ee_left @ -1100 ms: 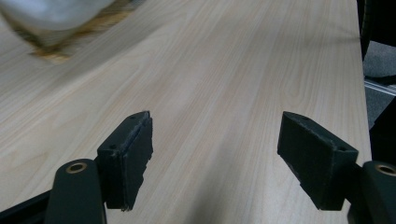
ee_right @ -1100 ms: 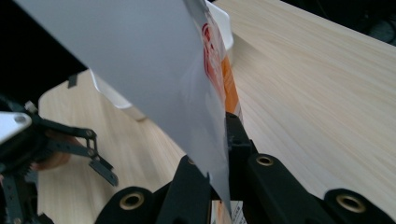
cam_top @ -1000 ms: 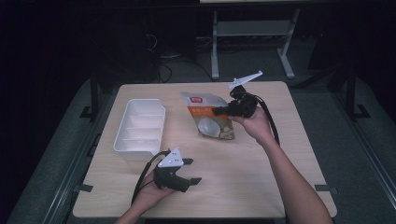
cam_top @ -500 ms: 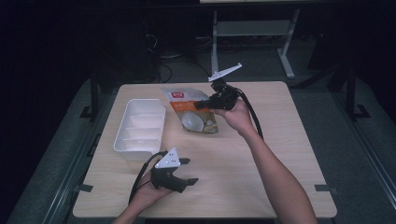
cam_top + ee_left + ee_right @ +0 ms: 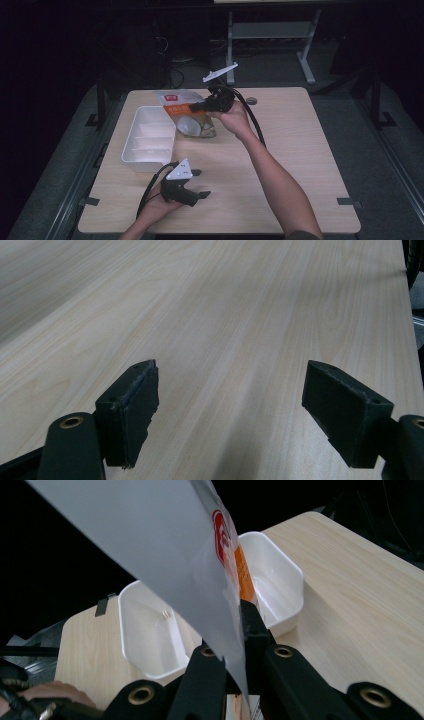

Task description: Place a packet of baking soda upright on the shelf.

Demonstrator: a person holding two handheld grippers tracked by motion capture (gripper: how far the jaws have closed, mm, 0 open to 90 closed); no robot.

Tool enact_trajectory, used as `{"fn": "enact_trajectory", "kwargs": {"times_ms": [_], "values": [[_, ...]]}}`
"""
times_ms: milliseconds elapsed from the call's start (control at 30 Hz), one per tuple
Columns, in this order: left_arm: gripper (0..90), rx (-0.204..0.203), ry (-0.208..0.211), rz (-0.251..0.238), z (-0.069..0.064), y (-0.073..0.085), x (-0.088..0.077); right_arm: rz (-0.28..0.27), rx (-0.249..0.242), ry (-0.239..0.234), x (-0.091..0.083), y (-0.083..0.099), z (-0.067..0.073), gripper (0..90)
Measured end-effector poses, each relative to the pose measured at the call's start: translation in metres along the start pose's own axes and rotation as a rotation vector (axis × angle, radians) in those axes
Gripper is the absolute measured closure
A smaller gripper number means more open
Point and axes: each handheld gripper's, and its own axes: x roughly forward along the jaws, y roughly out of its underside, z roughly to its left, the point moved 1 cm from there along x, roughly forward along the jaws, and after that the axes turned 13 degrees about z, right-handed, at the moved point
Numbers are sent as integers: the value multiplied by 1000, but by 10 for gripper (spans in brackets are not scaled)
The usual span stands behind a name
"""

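My right gripper (image 5: 196, 106) is clamped on the edge of the snack pouch (image 5: 187, 114), holding it above the far left part of the table (image 5: 300, 150), just right of the white divided tray (image 5: 150, 137). The pouch carries a red label patch and an orange band; its lettering is too small to read. My right forearm reaches far and left. My left gripper (image 5: 200, 184) rests near the table's near edge, and its jaws, just opened wider, stand well apart with nothing between them.

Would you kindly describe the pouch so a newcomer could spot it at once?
Start at the wooden table and find the white tray on its left. Just right of the tray, the right gripper grips the pouch: it alone is orange and white, with a red label.
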Motion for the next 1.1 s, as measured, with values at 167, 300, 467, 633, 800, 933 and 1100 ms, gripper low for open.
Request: {"fn": "enact_trajectory", "kwargs": {"times_ms": [167,300,467,633,800,933,1100], "values": [[222,-1,-3,4,1,1,0,-10,-11,-10,8,-12,2,899],[223,-4,-6,10,1,1,1,-12,-33,-8,14,-23,6,899],[223,-3,-7,11,2,2,1,-16,-41,-15,19,-32,7,899],[222,-5,-9,14,2,2,1,-32,-53,-27,31,-42,8,899],[222,-2,-9,17,2,2,1,-39,-58,-39,42,-49,8,899],[222,3,-9,18,2,2,1,-37,-62,-49,53,-55,8,899],[222,4,-10,16,2,2,1,-38,-62,-54,62,-61,8,899]]}}
